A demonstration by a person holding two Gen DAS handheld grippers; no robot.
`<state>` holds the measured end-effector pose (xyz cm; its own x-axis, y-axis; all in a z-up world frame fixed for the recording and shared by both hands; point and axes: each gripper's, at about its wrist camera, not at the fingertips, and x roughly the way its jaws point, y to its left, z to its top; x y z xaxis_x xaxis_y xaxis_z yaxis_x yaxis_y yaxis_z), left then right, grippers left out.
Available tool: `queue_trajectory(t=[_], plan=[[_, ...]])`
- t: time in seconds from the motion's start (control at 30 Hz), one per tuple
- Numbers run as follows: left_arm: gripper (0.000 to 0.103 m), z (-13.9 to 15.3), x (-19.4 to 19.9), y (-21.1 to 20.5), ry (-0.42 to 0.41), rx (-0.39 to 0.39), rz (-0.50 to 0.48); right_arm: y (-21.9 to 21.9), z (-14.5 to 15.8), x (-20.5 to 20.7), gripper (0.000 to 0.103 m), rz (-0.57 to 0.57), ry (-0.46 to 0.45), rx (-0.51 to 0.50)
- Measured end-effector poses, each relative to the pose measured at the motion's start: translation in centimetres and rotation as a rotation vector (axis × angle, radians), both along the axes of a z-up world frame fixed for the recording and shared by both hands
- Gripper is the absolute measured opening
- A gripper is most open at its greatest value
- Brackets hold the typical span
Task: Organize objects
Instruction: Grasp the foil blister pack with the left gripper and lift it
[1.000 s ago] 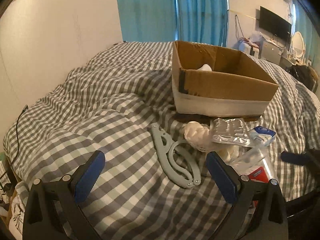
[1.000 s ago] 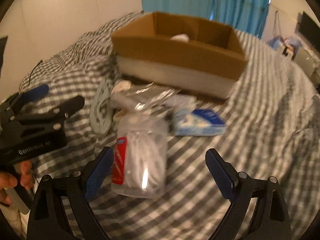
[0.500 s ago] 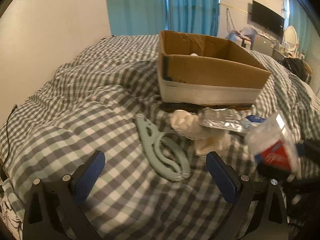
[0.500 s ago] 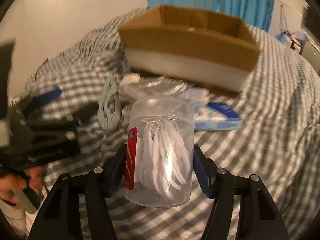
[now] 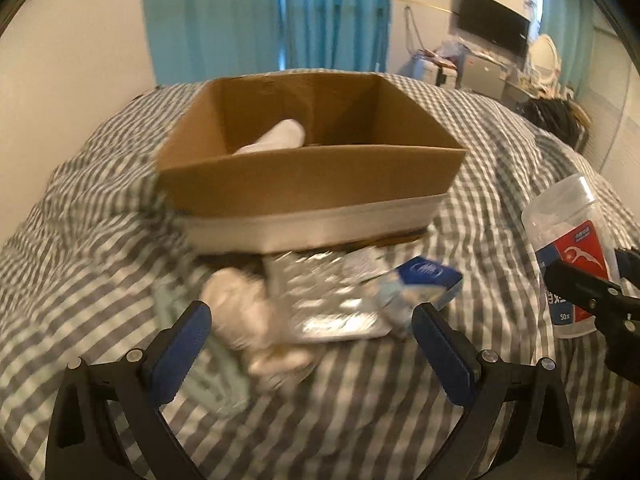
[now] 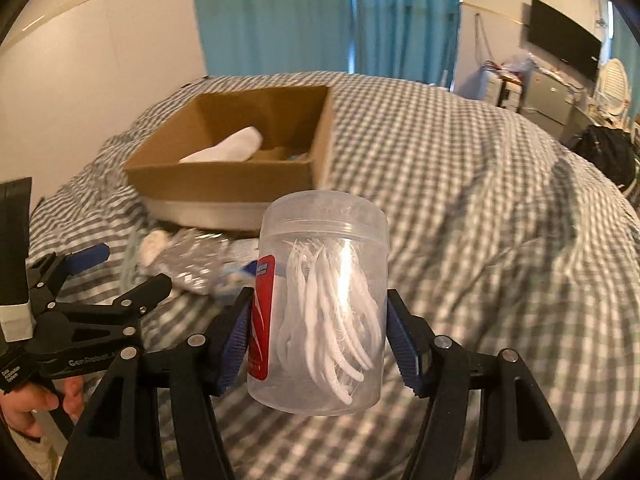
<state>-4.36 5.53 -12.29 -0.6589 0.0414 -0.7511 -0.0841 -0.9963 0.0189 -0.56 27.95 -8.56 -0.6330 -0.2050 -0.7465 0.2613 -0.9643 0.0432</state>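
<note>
My right gripper (image 6: 318,340) is shut on a clear plastic jar of white floss picks (image 6: 320,304) with a red label and holds it in the air over the bed; the jar also shows at the right edge of the left wrist view (image 5: 568,256). An open cardboard box (image 5: 308,184) sits on the checked bedspread with a white rolled cloth (image 5: 276,140) inside; the box also shows in the right wrist view (image 6: 236,152). My left gripper (image 5: 308,340) is open and empty above a pile in front of the box: a silver foil pack (image 5: 324,296), a blue and white packet (image 5: 424,284) and a white cloth (image 5: 244,312).
A pale green plastic tool (image 5: 172,300) lies blurred at the pile's left. The grey checked bedspread (image 6: 480,200) spreads wide to the right. A white wall stands at left, blue curtains (image 5: 264,16) behind, and a desk with a TV (image 5: 494,20) at far right.
My right gripper closed on the floss jar and lifted it off the bed toward the box. My left gripper moved forward and right, over the pile.
</note>
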Motion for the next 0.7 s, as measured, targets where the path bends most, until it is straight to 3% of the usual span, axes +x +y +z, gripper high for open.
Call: queue_trajectory(t=[0.2, 0.37, 0.4, 0.47, 0.5, 0.53, 0.63, 0.7], plan=[[0.079, -2.0, -2.7, 2.6, -0.048, -0.029, -0.054, 1.5, -1.3, -1.3, 0.063, -0.040, -0.027, -0.022], [0.076, -3.7, -4.1, 3.4, -0.084, -0.041, -0.068, 2.0, -2.1, -1.6, 0.063, -0.051, -0.050, -0.048], [0.071, -3.6, -4.2, 3.3, -0.085, -0.037, -0.074, 2.0, -2.1, -1.5, 0.063, -0.048, -0.049, -0.049], [0.050, -3.4, -4.0, 3.3, -0.079, -0.058, -0.080, 2.0, -2.1, -1.3, 0.063, -0.042, -0.047, -0.052], [0.035, -3.3, -3.8, 3.4, -0.077, -0.080, -0.081, 2.1, -2.1, -1.2, 0.063, -0.040, -0.046, -0.053], [0.030, -3.2, -3.6, 3.3, -0.077, -0.092, -0.084, 2.1, -2.0, -1.1, 0.063, -0.039, -0.043, -0.053], [0.028, -2.7, -2.8, 2.4, -0.090, -0.029, -0.098, 2.2, -1.7, -0.7, 0.063, -0.043, -0.036, -0.058], [0.014, -2.3, -1.9, 2.1, -0.094, -0.008, -0.107, 2.2, -1.4, -0.4, 0.063, -0.042, -0.032, -0.061]])
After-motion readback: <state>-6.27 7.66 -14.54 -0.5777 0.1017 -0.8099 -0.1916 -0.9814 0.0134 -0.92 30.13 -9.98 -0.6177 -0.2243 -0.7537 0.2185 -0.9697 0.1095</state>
